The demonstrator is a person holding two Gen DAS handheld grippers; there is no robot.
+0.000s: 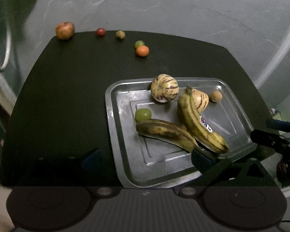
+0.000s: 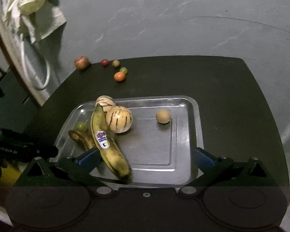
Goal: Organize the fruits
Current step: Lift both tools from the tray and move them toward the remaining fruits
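Observation:
A metal tray [image 1: 123, 135] [image 2: 185, 154] on the black table holds two spotted bananas [image 1: 199, 123] [image 2: 108, 147], two striped pale melons [image 1: 164, 90] [image 2: 118, 119], a green grape [image 1: 143, 114] [image 2: 81, 125] and a small brown fruit [image 1: 215, 96] [image 2: 163, 116]. Loose on the table's far side lie an apple [image 1: 64, 30] [image 2: 82, 62], a red fruit [image 1: 100, 31], a tan fruit [image 1: 120, 34], a green grape [image 1: 139, 43] and an orange fruit [image 1: 142, 50] [image 2: 119, 76]. My left gripper [image 1: 145, 158] is open at the tray's near left edge. My right gripper [image 2: 145, 156] is open over the tray, its left finger beside the stickered banana.
The table [image 1: 67, 96] stands on a grey floor. A white cloth [image 2: 27, 2] and a white hose [image 2: 42, 73] lie at the far left. The right gripper's body [image 1: 276, 139] shows at the tray's right side in the left wrist view.

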